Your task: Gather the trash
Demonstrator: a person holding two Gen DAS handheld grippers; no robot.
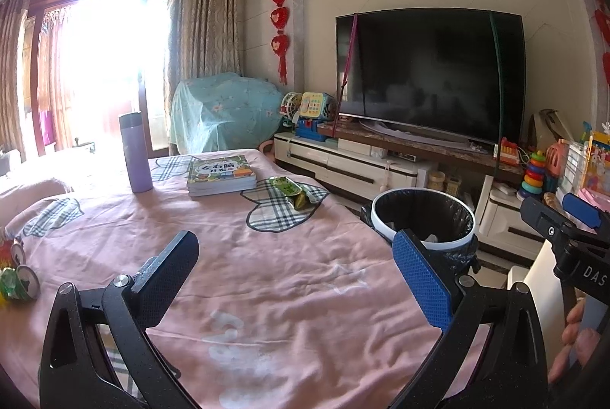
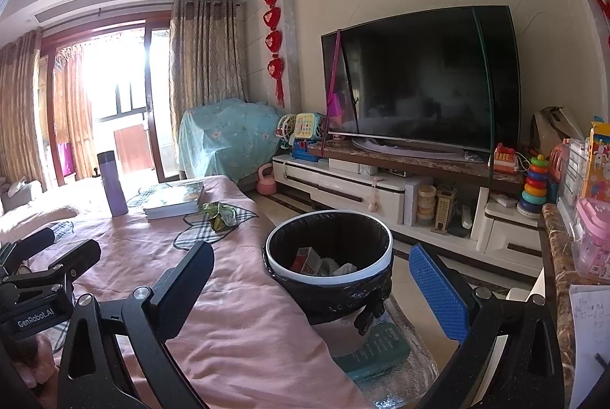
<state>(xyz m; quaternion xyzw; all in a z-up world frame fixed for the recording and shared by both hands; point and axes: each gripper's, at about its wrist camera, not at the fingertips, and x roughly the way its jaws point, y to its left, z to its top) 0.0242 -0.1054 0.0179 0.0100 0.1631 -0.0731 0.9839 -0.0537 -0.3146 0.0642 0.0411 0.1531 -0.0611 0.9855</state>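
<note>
Both grippers are hanging wide open and empty: the left gripper (image 1: 295, 279) over the pink tablecloth (image 1: 267, 275), the right gripper (image 2: 310, 291) beside the bin (image 2: 328, 281).

Remaining trash: a green wrapper (image 1: 291, 191) is lying by the books (image 1: 221, 176), and crushed cans (image 1: 19, 275) are sitting at the table's left edge.

Risks: the cans could be rolling off if nudged; the flat wrapper may be slipping from the pads or snagging cloth.

Legible writing: "GenRobot.AI" and "DAS" on the gripper bodies.
</note>
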